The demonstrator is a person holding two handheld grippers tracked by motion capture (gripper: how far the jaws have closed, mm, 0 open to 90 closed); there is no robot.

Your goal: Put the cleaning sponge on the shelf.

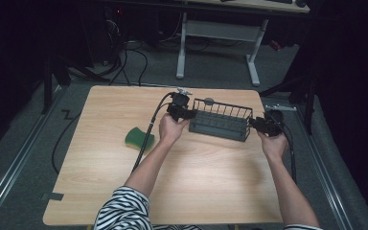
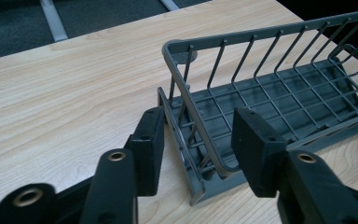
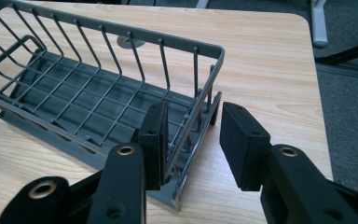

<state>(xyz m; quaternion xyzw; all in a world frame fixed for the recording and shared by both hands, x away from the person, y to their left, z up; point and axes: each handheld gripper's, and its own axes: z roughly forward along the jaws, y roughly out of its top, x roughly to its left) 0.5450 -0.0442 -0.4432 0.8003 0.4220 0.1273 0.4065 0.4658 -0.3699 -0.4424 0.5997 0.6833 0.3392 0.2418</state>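
**Grey wire basket straddled at both ends, neither grip seated yet**

Grey wire basket (image 1: 219, 125), a long rectangular rack of thin metal rods on a solid dark tray base, sits on the light wood-grain table (image 1: 100, 191) toward its far right part. The left gripper (image 1: 188, 114) is at its left end and the right gripper (image 1: 256, 123) at its right end.

In the left gripper view the end wall of the basket (image 2: 270, 88) stands between spread jaws: one pad (image 2: 148, 149) is outside the base, the other inside the rim, and neither clearly presses on metal. In the right gripper view the inner pad (image 3: 154, 140) lies against the end rods of the basket (image 3: 98, 88), while the outer pad (image 3: 241, 144) stands clear of the rim, so that gripper is also spread rather than pinching.

The risk, as I judge it, is a lopsided hold. The rods are thin, smooth and round, the pads flat and matte; if a pad lands on one rod or on the rounded corner, the basket could twist or slip out on lifting. Uneven closing at the two ends could shove the light basket sideways across the smooth tabletop. A green curved sponge (image 1: 139, 137) lies just beside the left forearm, well apart from the basket.
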